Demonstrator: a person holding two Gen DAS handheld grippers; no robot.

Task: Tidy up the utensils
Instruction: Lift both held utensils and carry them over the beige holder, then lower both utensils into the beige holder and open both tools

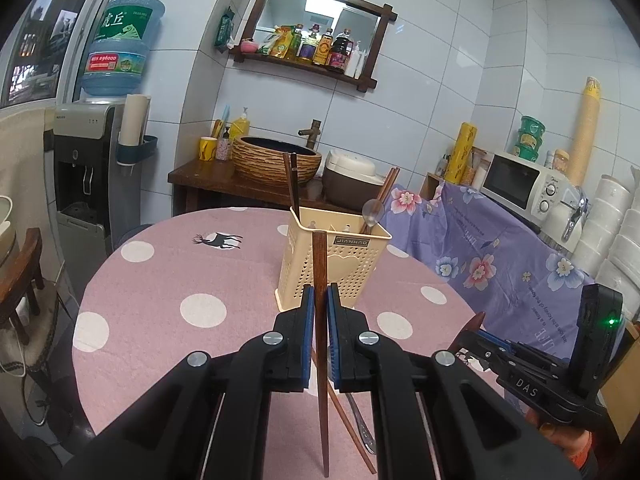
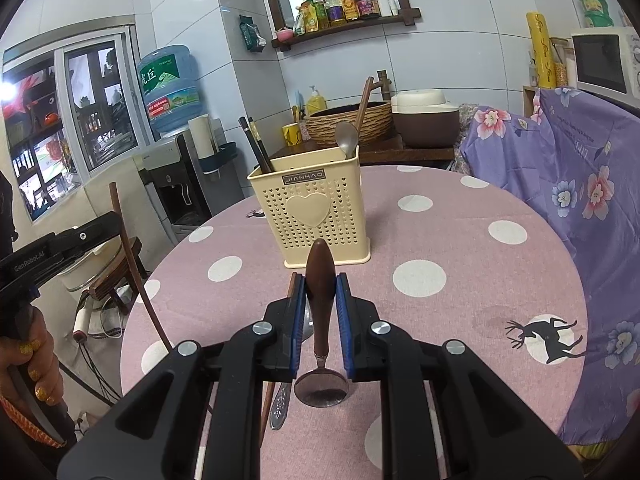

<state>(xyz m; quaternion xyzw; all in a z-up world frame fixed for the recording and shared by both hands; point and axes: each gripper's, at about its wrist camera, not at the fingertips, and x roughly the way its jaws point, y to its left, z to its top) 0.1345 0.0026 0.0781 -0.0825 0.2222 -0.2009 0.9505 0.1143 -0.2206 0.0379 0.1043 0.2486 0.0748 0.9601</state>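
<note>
The cream utensil holder (image 2: 310,216) stands straight ahead of both tongs on the pink worktop (image 2: 460,240). The left tongs (image 1: 319,300) clamp an upright wooden chopstick (image 1: 320,280); the right tongs (image 2: 320,292) clamp a wooden-handled spoon (image 2: 320,280), bowl hanging down. A loose chopstick (image 1: 348,428) and metal spoon (image 2: 280,404) lie below.

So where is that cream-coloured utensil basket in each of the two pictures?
Left wrist view: the cream basket stands just above centre on the pink dotted tablecloth, behind the chopstick gripped in the left tool.
Right wrist view: the cream basket stands centre, heart side facing, beyond the wooden-handled spoon gripped in the right tool.
Shared landmark: the blue water jug, upper left.
</note>
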